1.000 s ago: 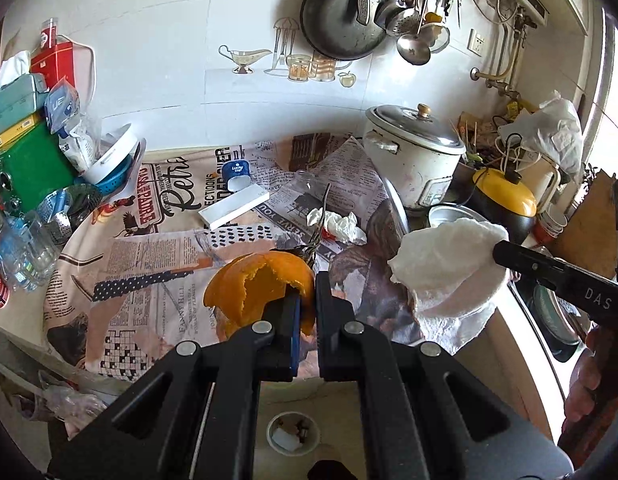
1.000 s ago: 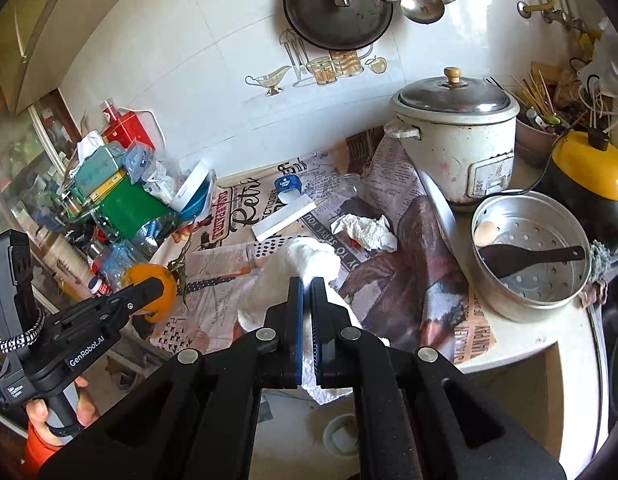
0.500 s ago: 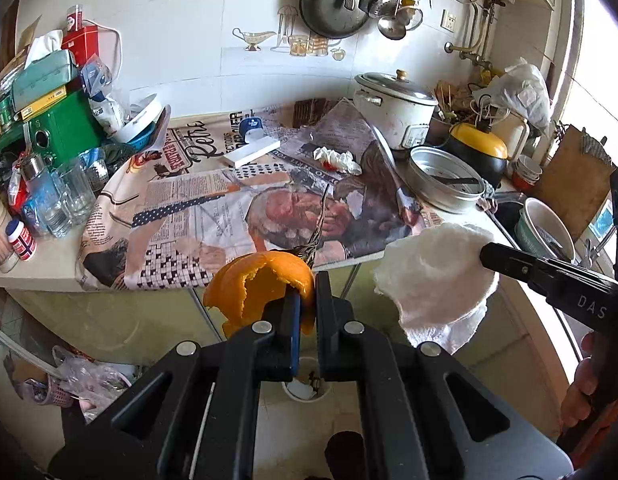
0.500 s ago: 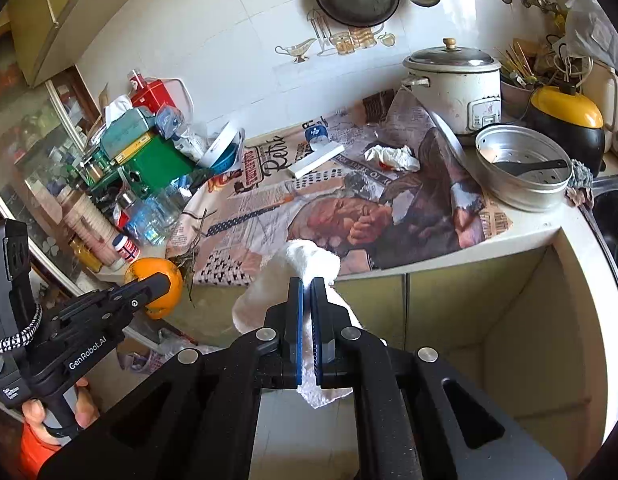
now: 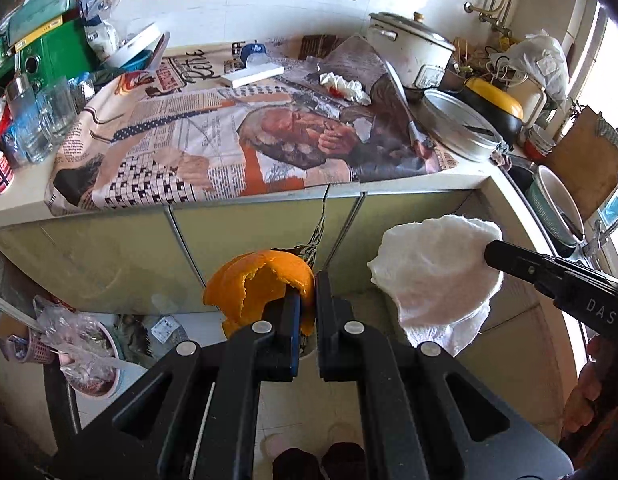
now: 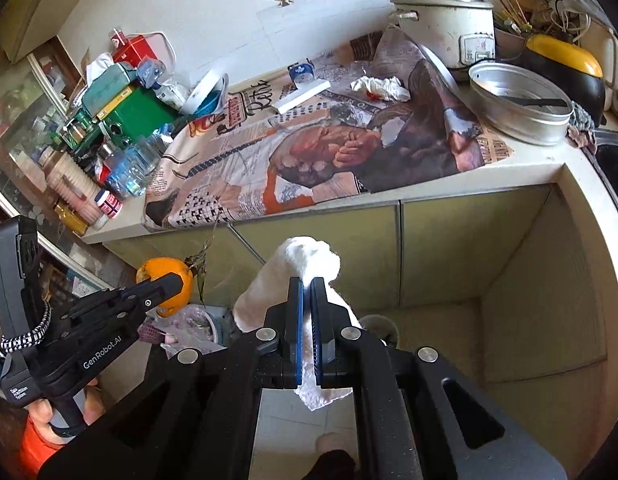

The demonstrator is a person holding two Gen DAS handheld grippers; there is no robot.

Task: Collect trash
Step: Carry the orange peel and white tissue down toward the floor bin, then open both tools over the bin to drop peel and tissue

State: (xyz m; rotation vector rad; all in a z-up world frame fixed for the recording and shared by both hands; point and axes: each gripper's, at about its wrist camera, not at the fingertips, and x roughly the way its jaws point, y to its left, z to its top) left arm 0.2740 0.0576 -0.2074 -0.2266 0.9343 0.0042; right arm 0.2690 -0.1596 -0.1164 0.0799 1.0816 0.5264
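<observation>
1. Now the left gripper (image 5: pixel 307 312) has its fingers pinching an orange peel (image 5: pixel 257 286).
2. Also the right gripper (image 6: pixel 307 320) has its fingers pinching a white paper towel (image 6: pixel 309 258).
3. Both hang in front of the cabinet doors (image 6: pixel 469 240), below the counter edge (image 5: pixel 269 200).
4. Another crumpled tissue (image 5: pixel 343 84) lies on the newspaper (image 5: pixel 181 148).

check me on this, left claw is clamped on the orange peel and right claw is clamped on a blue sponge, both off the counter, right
Not quite. The right claw is clamped on a white paper towel, not a blue sponge; the right wrist view shows it. The rest holds: the left claw grips the orange peel, and both hang in front of the counter.
</observation>
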